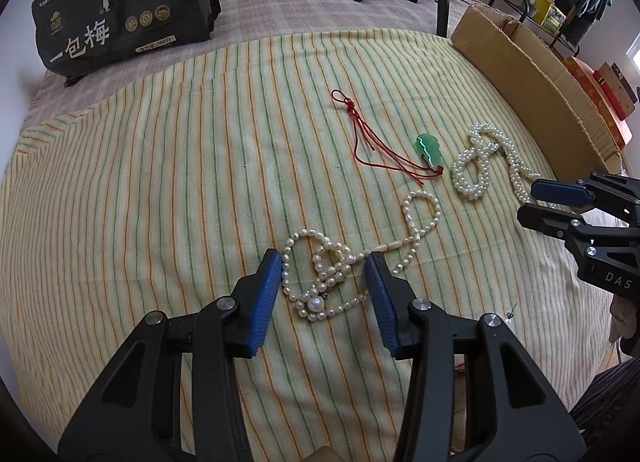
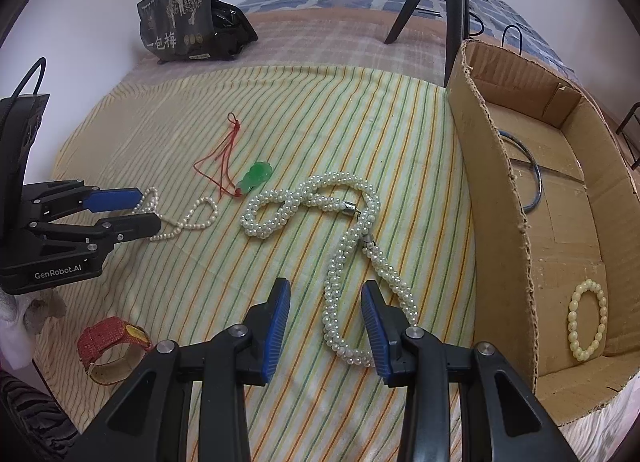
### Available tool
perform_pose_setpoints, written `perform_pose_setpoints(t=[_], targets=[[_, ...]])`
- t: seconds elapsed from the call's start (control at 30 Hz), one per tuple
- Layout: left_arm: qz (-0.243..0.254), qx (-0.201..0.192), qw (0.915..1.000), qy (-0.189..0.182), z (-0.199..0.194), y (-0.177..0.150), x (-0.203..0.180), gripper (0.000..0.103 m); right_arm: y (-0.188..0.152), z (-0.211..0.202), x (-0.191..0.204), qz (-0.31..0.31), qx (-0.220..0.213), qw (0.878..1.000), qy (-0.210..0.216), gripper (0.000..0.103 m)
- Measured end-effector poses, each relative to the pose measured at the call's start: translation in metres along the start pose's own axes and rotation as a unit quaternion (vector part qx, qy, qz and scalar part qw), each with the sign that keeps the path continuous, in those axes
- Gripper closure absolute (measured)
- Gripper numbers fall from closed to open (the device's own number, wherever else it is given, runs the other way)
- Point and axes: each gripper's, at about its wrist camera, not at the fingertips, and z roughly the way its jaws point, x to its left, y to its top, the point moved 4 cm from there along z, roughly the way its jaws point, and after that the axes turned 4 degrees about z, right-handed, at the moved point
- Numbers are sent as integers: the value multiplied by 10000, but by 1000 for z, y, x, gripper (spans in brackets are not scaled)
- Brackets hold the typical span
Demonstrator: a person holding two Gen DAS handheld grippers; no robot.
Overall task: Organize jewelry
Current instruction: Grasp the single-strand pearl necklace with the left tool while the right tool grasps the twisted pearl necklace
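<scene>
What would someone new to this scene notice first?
Probably the thick pearl rope snaking across the striped cloth, its tail between the open right claw. Next the green pendant on a red cord, and the open left claw over a thin pearl strand. At right, a cardboard box holds a bracelet.

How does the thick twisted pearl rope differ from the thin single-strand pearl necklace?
The twisted pearl rope is several strands wound thick; the single-strand necklace is one thin line of beads. The rope has metal end caps; the necklace carries one large pearl. The rope lies nearer the cardboard box. Both are whitish, on the striped cloth.
</scene>
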Motion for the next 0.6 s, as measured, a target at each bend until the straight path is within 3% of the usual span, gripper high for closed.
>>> perform_pose_setpoints(t=[0.3, 0.6], targets=[[-35, -42, 10000, 20, 4, 6, 3, 75, 2, 9, -4, 124, 74, 9999, 22, 68], [-172, -101, 9998, -2, 3, 6, 7, 86, 5, 12, -6, 102, 4, 9999, -7, 95]])
